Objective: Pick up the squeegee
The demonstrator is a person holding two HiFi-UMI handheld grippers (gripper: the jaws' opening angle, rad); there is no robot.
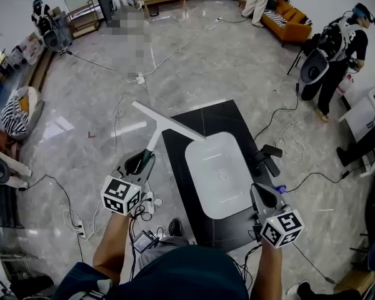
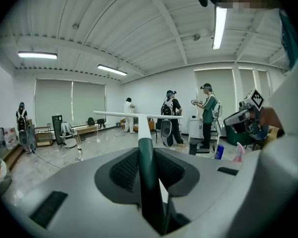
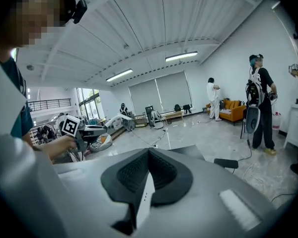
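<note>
At the lower left of the head view, the left gripper [image 1: 140, 162] is clamped on the dark green handle of the squeegee [image 1: 156, 130]. At the lower right, the right gripper [image 1: 262, 195] is closed on nothing. The squeegee's white shaft slants up-frame. Its blade lies across the upper left corner of the black counter [image 1: 200, 120], just above the white basin [image 1: 215, 174]. An orange sofa [image 1: 287, 20] stands at the upper right.

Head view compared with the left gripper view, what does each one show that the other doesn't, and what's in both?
Only the head view: the white basin on the dark table. Only the left gripper view: the left gripper, jaws clamped on the squeegee by its dark green handle, plus the ceiling lights. Both: the squeegee's white blade and the right gripper.
</note>
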